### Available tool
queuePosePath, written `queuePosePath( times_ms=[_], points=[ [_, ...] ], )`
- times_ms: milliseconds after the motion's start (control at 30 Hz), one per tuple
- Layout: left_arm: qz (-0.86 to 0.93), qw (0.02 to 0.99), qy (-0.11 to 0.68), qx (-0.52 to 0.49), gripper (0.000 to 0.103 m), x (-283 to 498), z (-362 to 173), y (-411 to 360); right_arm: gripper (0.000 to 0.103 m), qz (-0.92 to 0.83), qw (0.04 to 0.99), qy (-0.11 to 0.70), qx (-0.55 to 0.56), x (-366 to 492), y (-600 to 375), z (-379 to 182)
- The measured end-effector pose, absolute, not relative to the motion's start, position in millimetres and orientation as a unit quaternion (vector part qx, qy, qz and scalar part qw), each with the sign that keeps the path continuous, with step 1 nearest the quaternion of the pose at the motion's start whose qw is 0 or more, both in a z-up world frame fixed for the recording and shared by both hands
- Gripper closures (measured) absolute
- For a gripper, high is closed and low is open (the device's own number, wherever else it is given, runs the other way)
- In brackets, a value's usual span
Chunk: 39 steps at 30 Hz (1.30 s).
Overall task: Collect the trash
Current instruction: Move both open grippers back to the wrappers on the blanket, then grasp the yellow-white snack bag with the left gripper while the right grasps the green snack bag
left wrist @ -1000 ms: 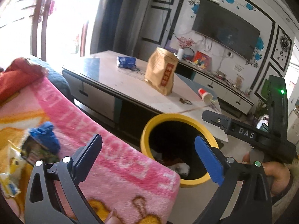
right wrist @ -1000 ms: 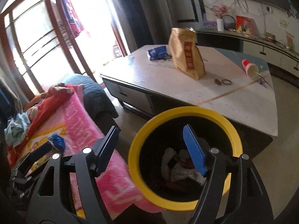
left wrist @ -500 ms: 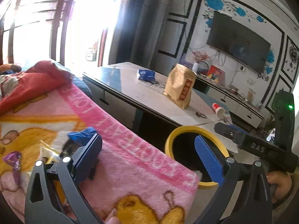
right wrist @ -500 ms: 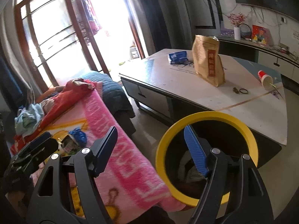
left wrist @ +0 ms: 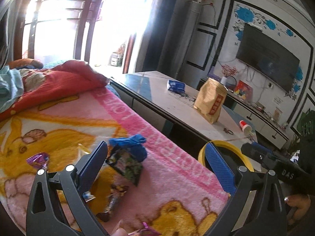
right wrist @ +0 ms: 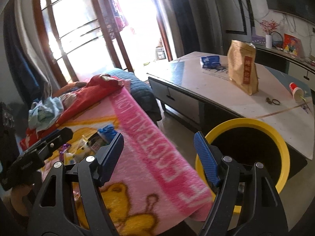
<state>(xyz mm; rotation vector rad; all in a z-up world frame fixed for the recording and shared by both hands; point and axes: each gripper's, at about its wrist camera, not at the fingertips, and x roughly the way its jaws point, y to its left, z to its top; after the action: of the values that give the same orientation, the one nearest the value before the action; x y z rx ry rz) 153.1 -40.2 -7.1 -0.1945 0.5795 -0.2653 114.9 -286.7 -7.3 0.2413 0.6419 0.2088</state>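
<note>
Left gripper (left wrist: 155,161) gapes over wrappers (left wrist: 126,163); right view shows bin (right wrist: 283,143).

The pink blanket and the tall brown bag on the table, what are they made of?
The pink blanket looks like soft fleece or plush: its surface is fuzzy and matte. The brown bag looks like kraft paper: matte tan, creased, standing stiffly upright with a crimped top. Whether it has a lining inside cannot be seen.

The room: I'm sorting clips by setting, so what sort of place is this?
Most likely a home living room: a wall-mounted TV, a low coffee table, and a sofa or bed under a pink blanket strewn with wrappers, next to a yellow bin.
</note>
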Motion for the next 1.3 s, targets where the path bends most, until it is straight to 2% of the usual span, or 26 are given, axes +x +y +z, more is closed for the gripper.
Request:
queuePosePath(
  times_ms=[600, 1033, 1133, 1300],
  points=[
    [-0.054, 0.947, 0.291, -0.129, 0.007, 138, -22, 33, 0.037, 0.176, 0.919, 0.343, 0.080, 112, -222, -19],
    [-0.027, 0.931, 0.334, -0.144, 0.008, 136, -49, 71, 0.037, 0.211, 0.902, 0.376, 0.038, 139, -171, -46],
    [-0.035, 0.926, 0.347, -0.147, 0.023, 139, -57, 73, 0.039, 0.215, 0.896, 0.387, 0.033, 148, -161, -56],
    [-0.050, 0.913, 0.372, -0.159, 0.040, 145, -73, 76, 0.047, 0.225, 0.887, 0.402, 0.018, 161, -139, -69]
  ],
)
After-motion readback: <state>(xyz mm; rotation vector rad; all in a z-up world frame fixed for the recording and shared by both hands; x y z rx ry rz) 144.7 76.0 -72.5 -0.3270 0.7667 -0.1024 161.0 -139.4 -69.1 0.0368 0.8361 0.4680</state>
